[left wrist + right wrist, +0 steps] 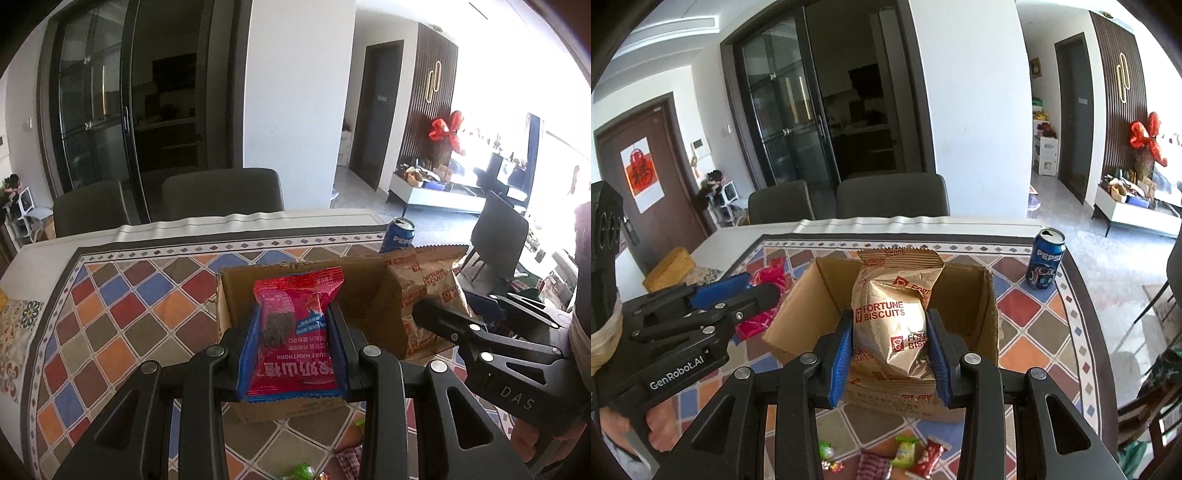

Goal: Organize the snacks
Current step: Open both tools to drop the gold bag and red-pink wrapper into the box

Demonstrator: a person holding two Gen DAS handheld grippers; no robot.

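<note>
Above the cardboard box (pixel 979 314): left gripper (pixel 293 332) clamps red hawthorn packet (pixel 295 317), right gripper (pixel 890 341) clamps Fortune Biscuits bag (pixel 892 317); box interior open, Pepsi can (pixel 1044 258) near table edge

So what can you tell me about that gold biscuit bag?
The gold biscuit bag is shiny, crinkly foil, puffed full, printed with red "FORTUNE BISCUITS" words and little logos. Its crimped ends look sealed. It stands roughly upright, pinched on both sides by the blue pads of the right claw, held up in front of the open cardboard box.
</note>
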